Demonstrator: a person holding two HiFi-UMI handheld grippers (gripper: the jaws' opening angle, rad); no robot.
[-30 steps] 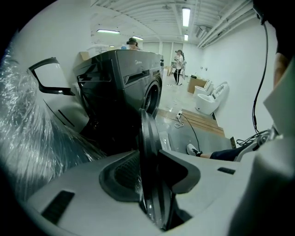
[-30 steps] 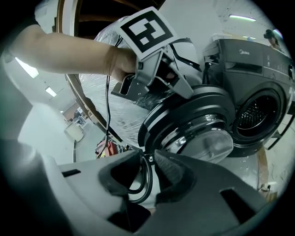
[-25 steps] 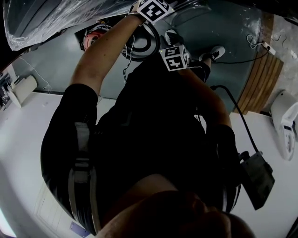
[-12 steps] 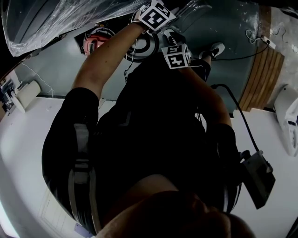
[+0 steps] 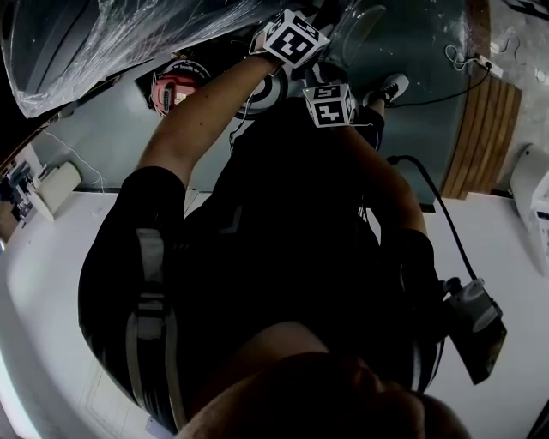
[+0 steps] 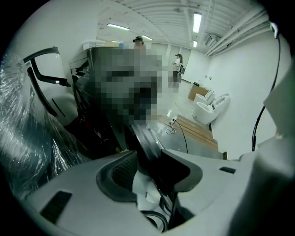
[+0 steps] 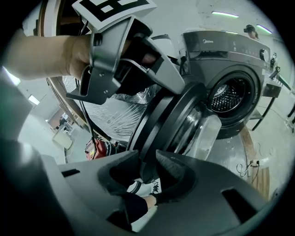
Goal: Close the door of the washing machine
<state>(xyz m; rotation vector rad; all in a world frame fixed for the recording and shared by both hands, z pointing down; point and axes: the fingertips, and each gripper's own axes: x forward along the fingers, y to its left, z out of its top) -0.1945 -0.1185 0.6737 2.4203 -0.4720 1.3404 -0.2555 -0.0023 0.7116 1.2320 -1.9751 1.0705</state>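
Where the head view looks down over the person's dark clothing, both arms reach to the upper middle of the frame. The left gripper sits highest and the right gripper just below and to its right. Both are at the round door of the washing machine, whose clear glass bowl shows at the top edge. A plastic-wrapped bulk fills the upper left, and a red object lies on the grey floor beneath it. A wooden strip runs down the right side.

In the left gripper view, the left gripper sits at the bottom centre. Its two dark pads are closed on the door, whose dark and grey rim rises up and to the left from between them. The crinkled plastic wrap lies at the left, and white fixtures stand against the far wall at the right.

In the right gripper view, the right gripper is clamped on the lower edge of the door, the rim filling the gap between its pads. The door stands swung wide open, tilted across the middle of the frame, well clear of the washing machine. The machine's drum opening gapes at the right. At the upper left, the person's hand holds the left gripper on the top of the same rim.
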